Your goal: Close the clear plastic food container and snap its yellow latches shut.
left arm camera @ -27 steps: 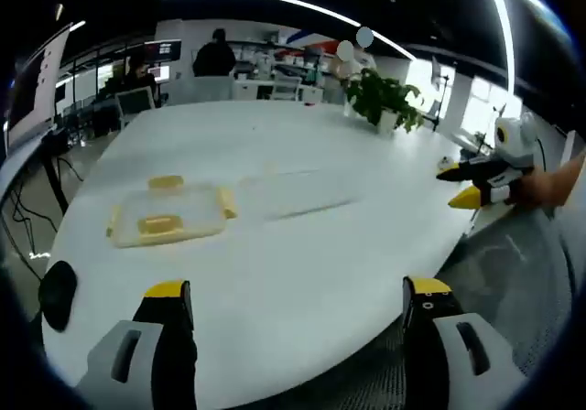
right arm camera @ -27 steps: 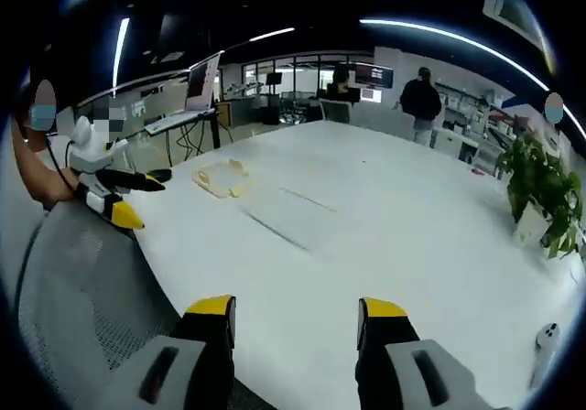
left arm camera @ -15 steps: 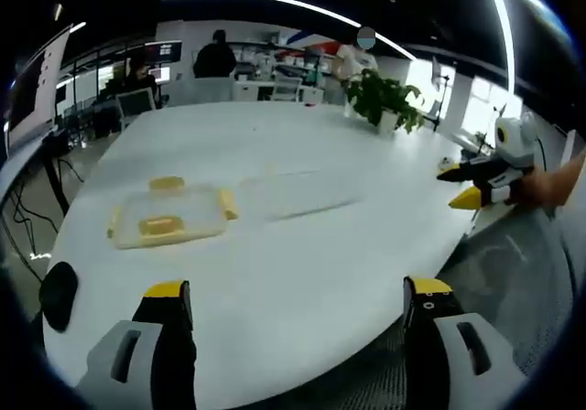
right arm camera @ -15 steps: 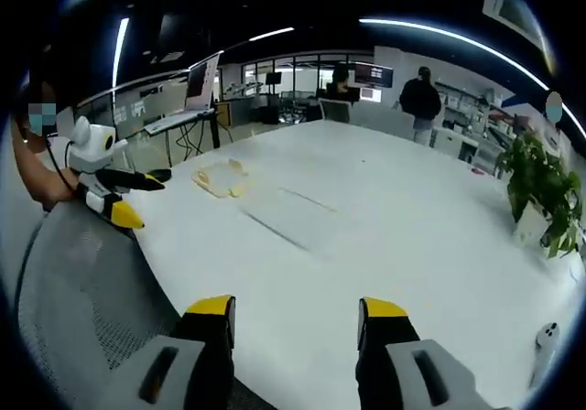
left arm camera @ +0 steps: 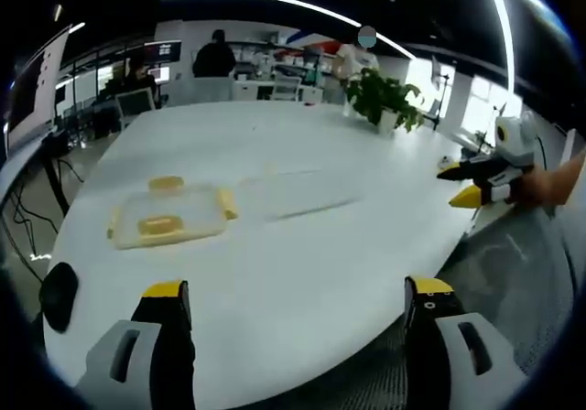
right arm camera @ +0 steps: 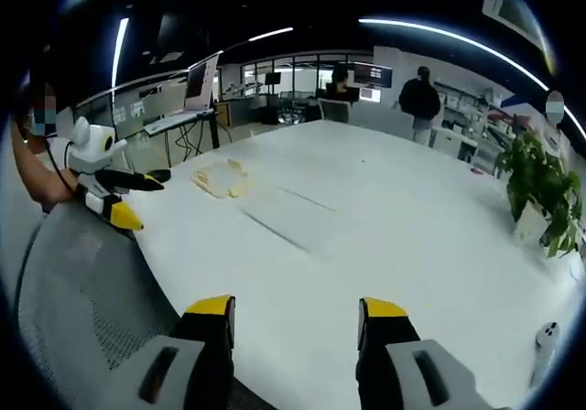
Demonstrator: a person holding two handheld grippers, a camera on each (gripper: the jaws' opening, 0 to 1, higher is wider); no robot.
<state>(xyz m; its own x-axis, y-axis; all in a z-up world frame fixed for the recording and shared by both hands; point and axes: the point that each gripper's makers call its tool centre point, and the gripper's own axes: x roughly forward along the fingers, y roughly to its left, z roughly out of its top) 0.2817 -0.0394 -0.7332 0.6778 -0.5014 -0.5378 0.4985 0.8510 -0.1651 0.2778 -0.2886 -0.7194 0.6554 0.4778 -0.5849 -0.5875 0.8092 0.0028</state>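
Clear plastic container, shallow and rectangular, is lying open mid-table on the smooth white oval table, its lid with yellow latches just beside. Left gripper and right gripper are hovering released, yellow-tipped jaws spread, grasping nothing. Leafy potted plant is standing beyond.

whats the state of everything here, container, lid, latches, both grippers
container base: clear, open, lying flat on the white table
lid: off the base, flat on the table beside it
yellow latches: unfastened, on the lid's edges
left gripper: open, holding nothing, short of the container
right gripper: open, holding nothing, over the table edge
potted plant: upright at the far side
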